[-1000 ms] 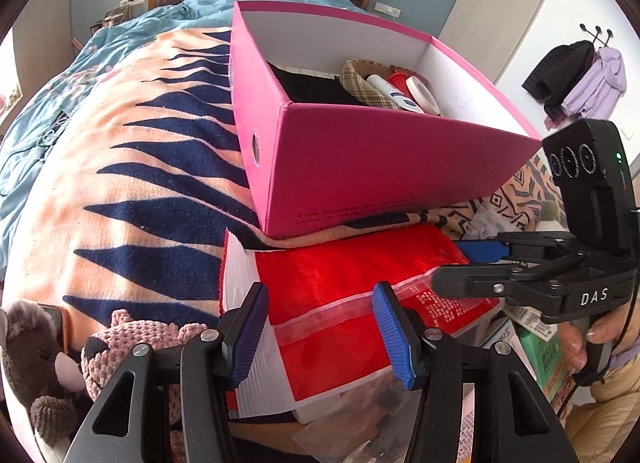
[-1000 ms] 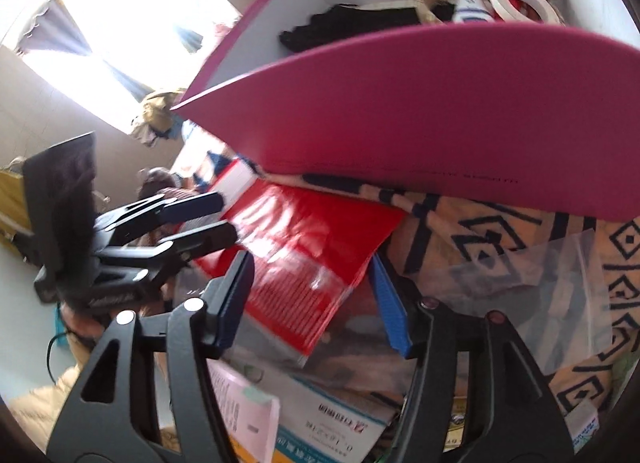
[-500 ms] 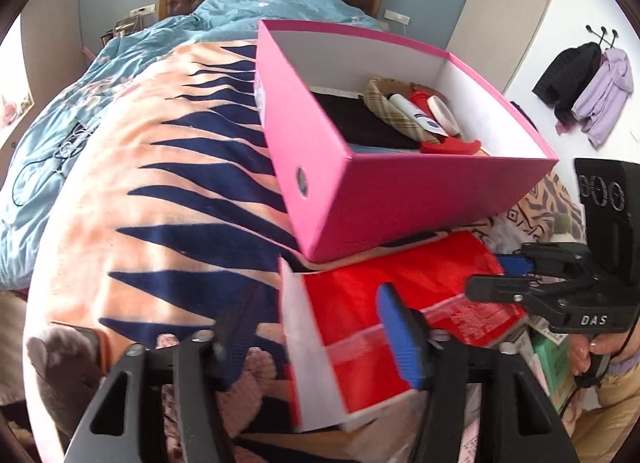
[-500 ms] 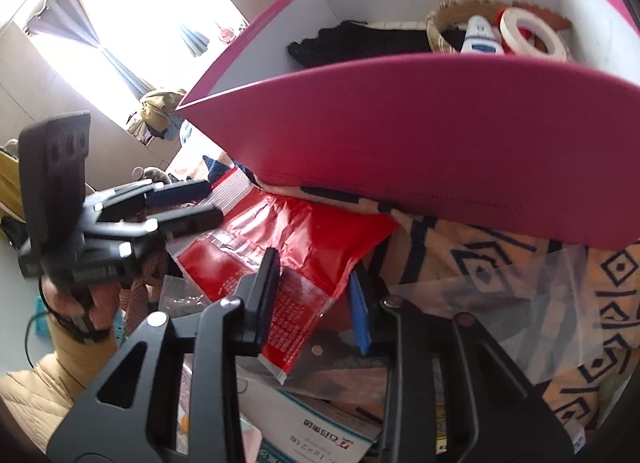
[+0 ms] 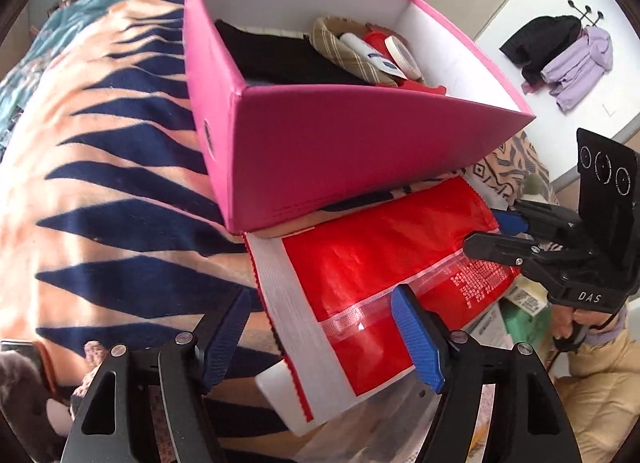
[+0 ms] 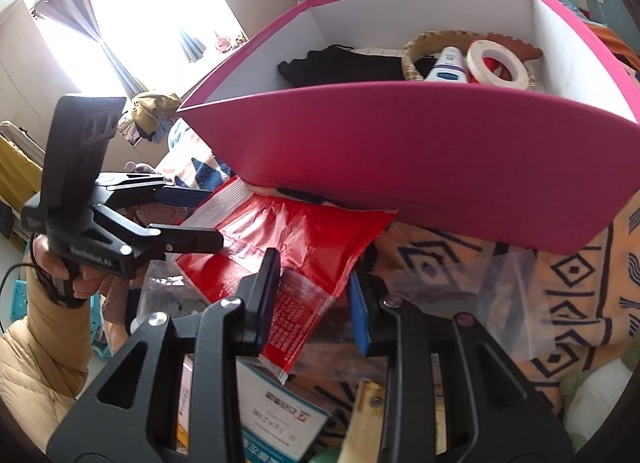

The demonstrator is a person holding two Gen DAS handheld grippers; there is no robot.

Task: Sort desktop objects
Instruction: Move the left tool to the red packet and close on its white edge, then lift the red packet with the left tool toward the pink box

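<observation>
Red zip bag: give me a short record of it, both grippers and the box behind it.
bag: red zip bag, white serrated edge, just in front of the pink box
left gripper: fingers opening, astride the bag's white end, pads off it
right gripper: fingers closed on the bag's printed corner, as far as shows
box contents: black cloth, tape roll, white tube
underneath: patterned blanket
</observation>
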